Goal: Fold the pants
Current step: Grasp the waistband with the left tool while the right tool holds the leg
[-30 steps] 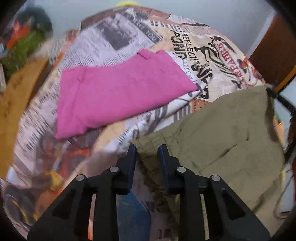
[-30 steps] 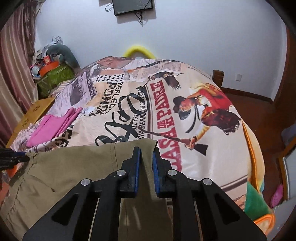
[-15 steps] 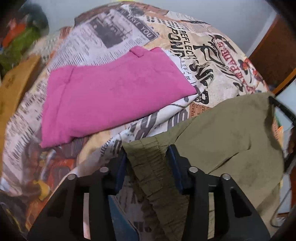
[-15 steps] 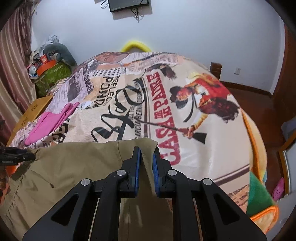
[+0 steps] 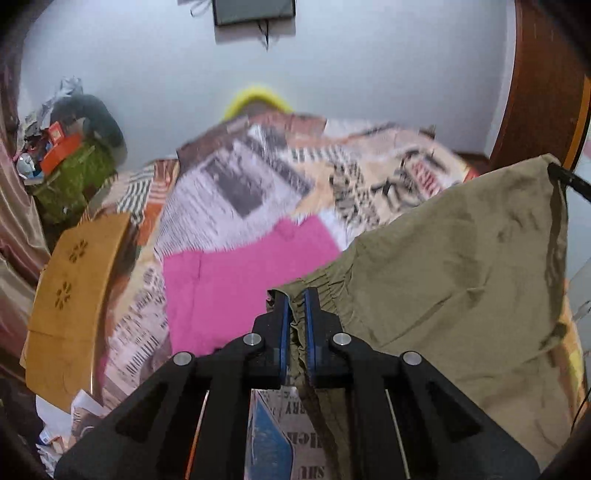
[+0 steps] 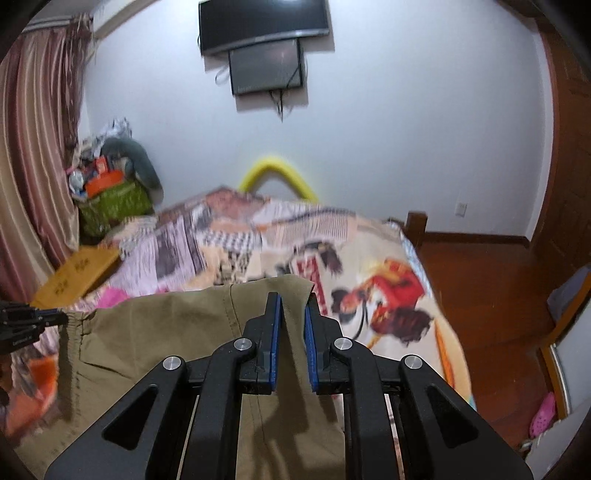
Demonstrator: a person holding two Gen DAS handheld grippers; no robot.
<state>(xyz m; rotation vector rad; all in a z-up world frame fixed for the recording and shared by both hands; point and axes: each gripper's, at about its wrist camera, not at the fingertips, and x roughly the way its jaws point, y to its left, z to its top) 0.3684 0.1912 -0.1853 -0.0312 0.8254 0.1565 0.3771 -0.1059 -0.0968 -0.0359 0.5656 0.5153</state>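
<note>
Basket (image 6: 114, 206), overfilled with clutter, stands beside bed (image 6: 369, 258), pants (image 5: 461, 266) lifted.

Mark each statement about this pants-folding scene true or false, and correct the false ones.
1. The left tongs are pinching the gathered waistband of the olive pants. True; their jaws are closing on it.
2. The right tongs hold nothing. False: olive fabric is clamped between their pads.
3. A pink garment lies flat on the printed bedspread. True.
4. The pink garment is draped over the olive pants. False: it lies beside them, on the bedspread.
5. A screen hangs on the wall beyond the bed. True.
6. The olive pants lie on the wooden floor. False: they hang between the two tongs above the bed.
</note>
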